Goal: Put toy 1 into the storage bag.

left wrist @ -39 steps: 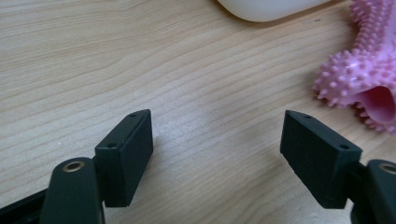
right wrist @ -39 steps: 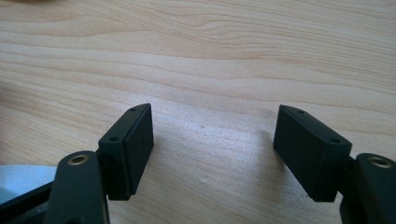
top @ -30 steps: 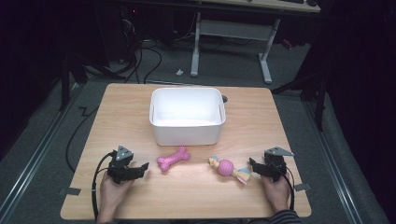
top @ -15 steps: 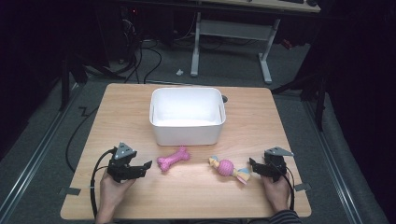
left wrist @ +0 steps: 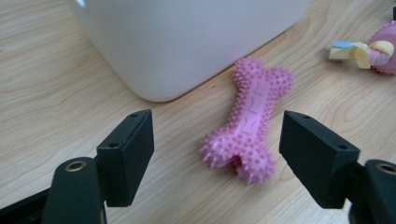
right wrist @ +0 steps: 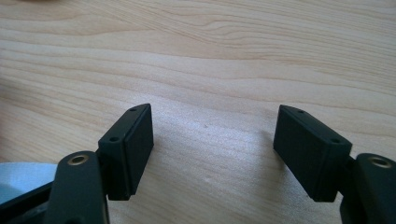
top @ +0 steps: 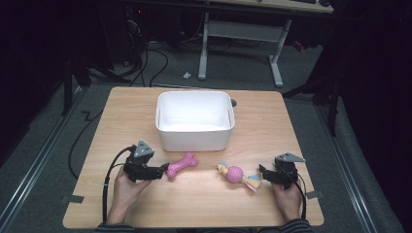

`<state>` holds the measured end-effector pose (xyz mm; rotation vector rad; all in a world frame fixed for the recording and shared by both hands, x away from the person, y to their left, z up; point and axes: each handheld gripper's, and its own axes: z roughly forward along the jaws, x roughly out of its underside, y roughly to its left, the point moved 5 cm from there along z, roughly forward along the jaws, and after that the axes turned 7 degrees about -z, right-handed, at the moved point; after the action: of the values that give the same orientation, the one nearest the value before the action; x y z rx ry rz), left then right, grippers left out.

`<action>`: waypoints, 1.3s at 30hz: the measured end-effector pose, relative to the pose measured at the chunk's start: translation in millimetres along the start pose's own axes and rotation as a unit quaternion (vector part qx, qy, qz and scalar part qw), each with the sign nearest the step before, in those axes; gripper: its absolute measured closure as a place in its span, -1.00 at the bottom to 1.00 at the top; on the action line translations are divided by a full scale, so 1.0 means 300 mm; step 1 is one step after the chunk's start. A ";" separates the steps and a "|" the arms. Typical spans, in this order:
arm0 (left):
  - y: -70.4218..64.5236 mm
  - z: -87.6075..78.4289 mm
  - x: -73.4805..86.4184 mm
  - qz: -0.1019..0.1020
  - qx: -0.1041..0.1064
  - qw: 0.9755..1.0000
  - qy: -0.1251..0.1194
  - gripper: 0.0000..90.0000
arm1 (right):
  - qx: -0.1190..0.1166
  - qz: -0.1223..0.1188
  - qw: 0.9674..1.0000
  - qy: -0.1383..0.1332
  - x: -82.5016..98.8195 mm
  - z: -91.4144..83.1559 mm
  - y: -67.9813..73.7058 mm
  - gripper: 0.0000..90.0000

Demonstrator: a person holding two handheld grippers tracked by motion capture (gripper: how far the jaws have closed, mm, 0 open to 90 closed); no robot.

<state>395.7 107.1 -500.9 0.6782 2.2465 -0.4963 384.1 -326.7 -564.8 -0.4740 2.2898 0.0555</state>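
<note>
A pink spiky rubber bone (top: 182, 165) lies on the wooden table (top: 121, 111) in front of the white bin (top: 194, 120). My left gripper (top: 160, 171) points at the bone's near end from the left. In the left gripper view the bone (left wrist: 250, 126) lies just ahead of and between the wide-apart jaws of that gripper (left wrist: 217, 130), untouched; the jaws have just closed a little. A pink ball toy with coloured rope ends (top: 236, 174) lies right of the bone. My right gripper (top: 262, 172) sits open just right of it, over bare wood (right wrist: 212, 128).
The empty white bin (left wrist: 187, 42) stands close behind the bone, mid-table. The ball toy (left wrist: 373, 46) shows at the upper right of the left gripper view. A desk frame and cables stand on the dark floor beyond the table's far edge.
My left gripper has moved right and slightly away from the person, up to the bone's near end. The right gripper and both toys have stayed put.
</note>
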 end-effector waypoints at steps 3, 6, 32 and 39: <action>-0.020 0.027 -0.012 0.007 0.009 1.000 0.010 -0.35 | -0.002 -0.002 1.000 0.000 0.000 0.000 0.001 -0.36; -0.035 0.049 -0.022 0.014 0.013 1.000 0.019 -0.35 | -0.001 -0.003 1.000 -0.001 0.000 0.000 0.001 -0.37; -0.103 0.243 -0.026 0.067 0.019 0.993 0.096 -0.20 | -0.001 -0.002 1.000 -0.001 -0.001 0.001 0.002 -0.37; -0.097 0.262 -0.021 0.078 0.008 0.992 0.102 -0.09 | 0.000 -0.003 1.000 -0.001 -0.001 0.001 0.002 -0.37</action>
<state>423.9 40.8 -543.9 0.9416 2.3560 -0.3815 384.3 -326.1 -564.9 -0.4807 2.2872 0.0537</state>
